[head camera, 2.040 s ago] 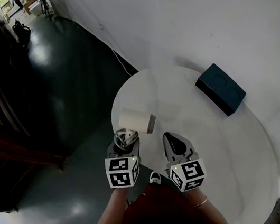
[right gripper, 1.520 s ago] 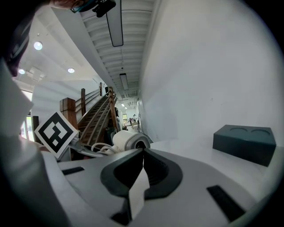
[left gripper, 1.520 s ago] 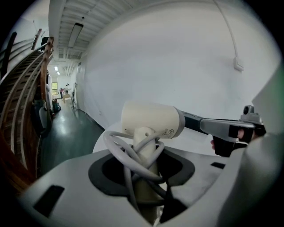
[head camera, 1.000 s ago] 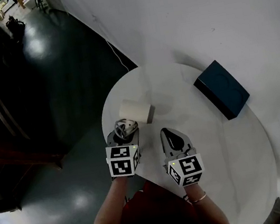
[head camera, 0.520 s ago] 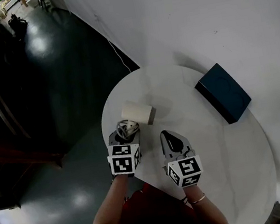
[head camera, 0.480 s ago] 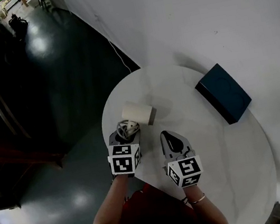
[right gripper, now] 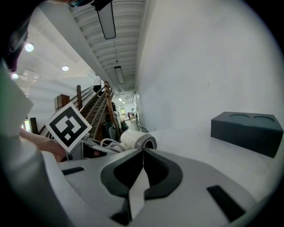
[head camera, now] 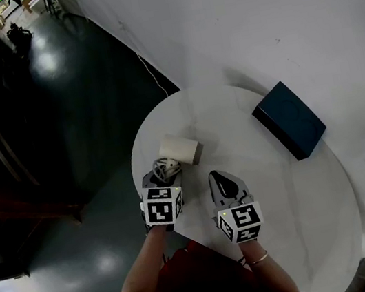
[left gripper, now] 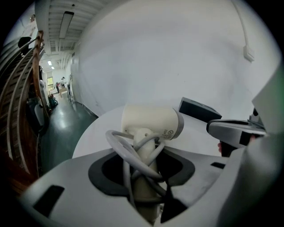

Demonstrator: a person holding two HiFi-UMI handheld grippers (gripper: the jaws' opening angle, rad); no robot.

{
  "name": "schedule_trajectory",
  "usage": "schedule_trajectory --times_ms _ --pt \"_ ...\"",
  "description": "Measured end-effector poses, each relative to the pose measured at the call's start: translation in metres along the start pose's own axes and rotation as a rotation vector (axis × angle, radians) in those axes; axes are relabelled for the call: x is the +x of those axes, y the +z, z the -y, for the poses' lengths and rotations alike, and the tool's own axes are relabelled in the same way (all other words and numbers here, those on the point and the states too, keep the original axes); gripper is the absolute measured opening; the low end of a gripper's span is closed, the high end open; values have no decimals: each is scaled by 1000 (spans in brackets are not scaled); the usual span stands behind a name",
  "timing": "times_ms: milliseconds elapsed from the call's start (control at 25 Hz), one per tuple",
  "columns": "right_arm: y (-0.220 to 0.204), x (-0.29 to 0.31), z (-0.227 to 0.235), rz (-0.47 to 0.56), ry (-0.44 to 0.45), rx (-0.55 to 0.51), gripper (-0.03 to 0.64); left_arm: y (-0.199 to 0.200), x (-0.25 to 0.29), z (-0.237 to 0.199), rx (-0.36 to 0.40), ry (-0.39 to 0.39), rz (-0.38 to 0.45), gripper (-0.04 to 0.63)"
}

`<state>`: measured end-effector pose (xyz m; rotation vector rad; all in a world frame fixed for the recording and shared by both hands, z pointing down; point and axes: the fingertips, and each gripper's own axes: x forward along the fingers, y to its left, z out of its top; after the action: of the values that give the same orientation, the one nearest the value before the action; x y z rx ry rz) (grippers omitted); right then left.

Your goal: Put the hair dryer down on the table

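My left gripper [head camera: 163,178] clamps the dryer [head camera: 179,149] by its handle [left gripper: 143,184], barrel low over the table's [head camera: 274,188] near-left part, ready to set down. My right gripper [head camera: 224,185] hangs just beside it, jaws together, empty.

Grey hand-held grippers [head camera: 165,171] [head camera: 215,175] bear black-and-white marker cubes [head camera: 162,207] [head camera: 240,221].
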<state>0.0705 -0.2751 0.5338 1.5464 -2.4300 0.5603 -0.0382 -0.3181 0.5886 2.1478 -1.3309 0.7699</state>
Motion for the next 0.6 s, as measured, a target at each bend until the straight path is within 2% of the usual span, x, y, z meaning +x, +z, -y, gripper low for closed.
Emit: schedule_trajectory --times_ms 360,600 --pt "-1 1 2 -9 -27 2 15 -4 6 -5 -46 -19 -32 206" --pt "-1 0 2 -16 -37 -11 15 -5 9 -4 -44 -25 -59 206"
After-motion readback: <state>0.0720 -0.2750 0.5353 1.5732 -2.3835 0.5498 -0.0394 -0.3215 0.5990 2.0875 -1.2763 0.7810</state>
